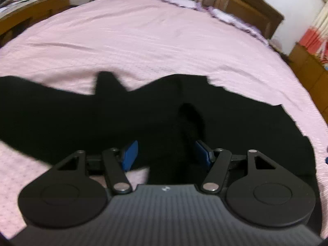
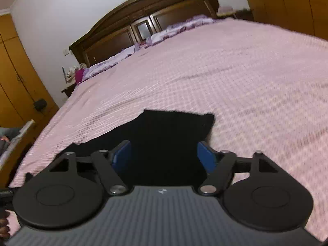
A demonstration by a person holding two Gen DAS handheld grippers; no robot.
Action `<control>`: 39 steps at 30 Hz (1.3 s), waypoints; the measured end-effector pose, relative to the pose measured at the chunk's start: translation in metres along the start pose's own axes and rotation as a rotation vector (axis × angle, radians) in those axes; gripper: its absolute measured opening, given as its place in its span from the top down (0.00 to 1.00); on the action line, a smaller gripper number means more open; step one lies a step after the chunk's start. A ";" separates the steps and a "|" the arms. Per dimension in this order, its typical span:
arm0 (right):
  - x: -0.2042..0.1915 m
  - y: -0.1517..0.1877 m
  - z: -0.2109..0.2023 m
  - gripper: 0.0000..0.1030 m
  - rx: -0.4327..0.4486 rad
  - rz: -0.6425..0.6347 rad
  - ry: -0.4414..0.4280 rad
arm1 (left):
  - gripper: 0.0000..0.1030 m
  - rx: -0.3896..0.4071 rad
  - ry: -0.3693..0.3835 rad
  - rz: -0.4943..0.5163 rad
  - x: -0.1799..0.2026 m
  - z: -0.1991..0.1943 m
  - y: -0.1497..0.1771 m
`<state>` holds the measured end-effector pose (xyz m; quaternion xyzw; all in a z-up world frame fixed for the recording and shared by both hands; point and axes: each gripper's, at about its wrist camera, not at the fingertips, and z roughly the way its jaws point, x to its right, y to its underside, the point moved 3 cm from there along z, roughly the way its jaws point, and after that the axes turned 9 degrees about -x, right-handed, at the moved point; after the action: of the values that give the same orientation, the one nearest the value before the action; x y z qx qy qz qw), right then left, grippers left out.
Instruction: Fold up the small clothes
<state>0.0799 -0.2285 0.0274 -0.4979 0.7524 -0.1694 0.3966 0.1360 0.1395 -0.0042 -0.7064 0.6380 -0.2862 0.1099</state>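
Observation:
A black garment (image 1: 86, 114) lies spread across the pink bedspread (image 1: 143, 41), reaching from the left edge to the right side of the left wrist view. My left gripper (image 1: 166, 153) hovers over its middle, open, blue pads (image 1: 130, 153) wide apart with only cloth below them. In the right wrist view a corner of the same black garment (image 2: 174, 127) lies flat on the pink bedspread (image 2: 246, 82). My right gripper (image 2: 164, 157) is open above that corner, its blue pads (image 2: 206, 156) apart and gripping nothing.
A dark wooden headboard (image 2: 127, 26) with lilac pillows (image 2: 184, 23) closes the far end of the bed. Yellow-brown wardrobes (image 2: 18, 78) stand beside the bed, and a wooden cabinet (image 1: 311, 69) stands at the other side. A wide stretch of bedspread lies beyond the garment.

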 end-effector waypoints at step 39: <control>-0.040 0.099 -0.030 0.11 -0.241 0.046 -0.124 | 0.91 0.408 -0.098 -0.463 -0.167 -0.026 -0.017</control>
<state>0.0037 -0.1529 -0.0003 -0.5342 0.7525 -0.0375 0.3835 0.1324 0.3084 -0.0187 -0.8092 0.3837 -0.3912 0.2120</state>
